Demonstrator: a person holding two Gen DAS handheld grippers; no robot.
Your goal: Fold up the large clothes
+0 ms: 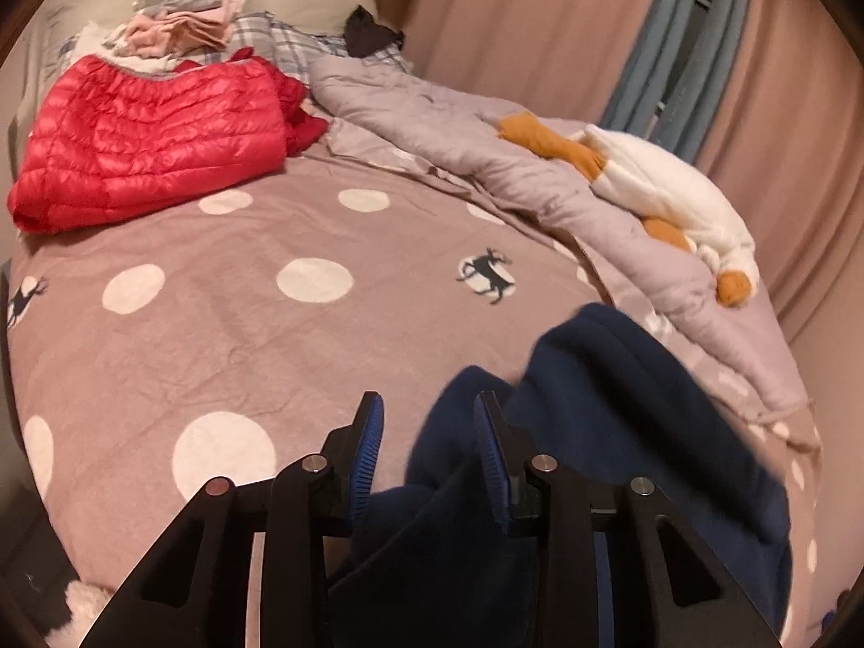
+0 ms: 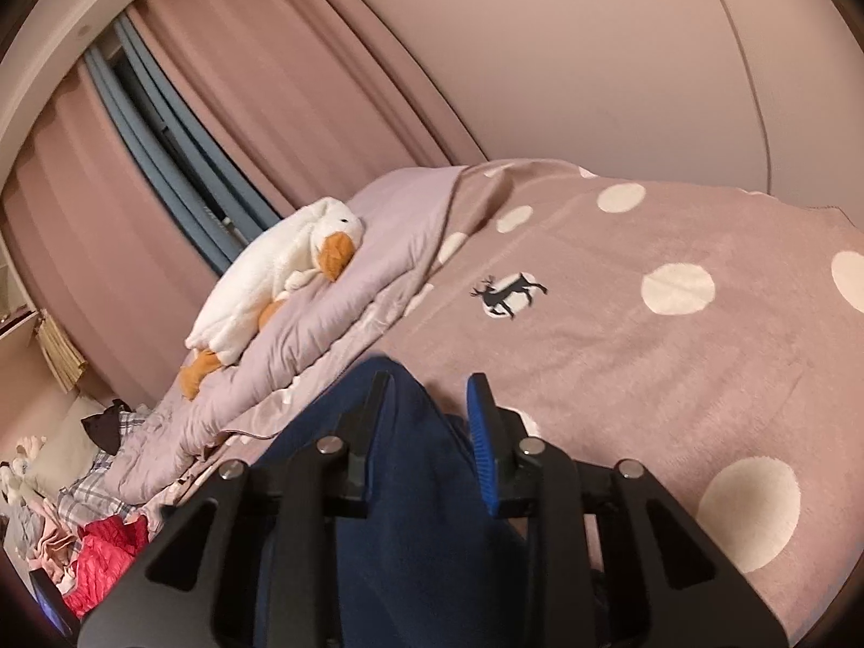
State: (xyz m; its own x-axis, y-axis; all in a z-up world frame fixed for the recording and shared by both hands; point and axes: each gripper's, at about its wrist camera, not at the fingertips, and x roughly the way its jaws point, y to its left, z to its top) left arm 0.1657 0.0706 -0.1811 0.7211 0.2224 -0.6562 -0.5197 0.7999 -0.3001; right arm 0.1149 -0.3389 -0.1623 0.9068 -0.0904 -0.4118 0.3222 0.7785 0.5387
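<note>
A dark navy garment (image 1: 621,421) lies bunched at the near right of the polka-dot bedspread (image 1: 243,335). My left gripper (image 1: 429,421) is open, its jaws apart over the garment's left edge, with cloth lying low between them. In the right wrist view the navy garment (image 2: 410,486) lies between and under the fingers of my right gripper (image 2: 429,405), which is open with jaws spread. Whether either gripper touches the cloth is unclear.
A red puffer jacket (image 1: 146,140) lies folded at the far left, with a pile of folded clothes (image 1: 178,27) behind it. A lilac duvet (image 1: 432,119) and a white plush duck (image 1: 664,189) lie along the right side by the curtain (image 1: 540,27).
</note>
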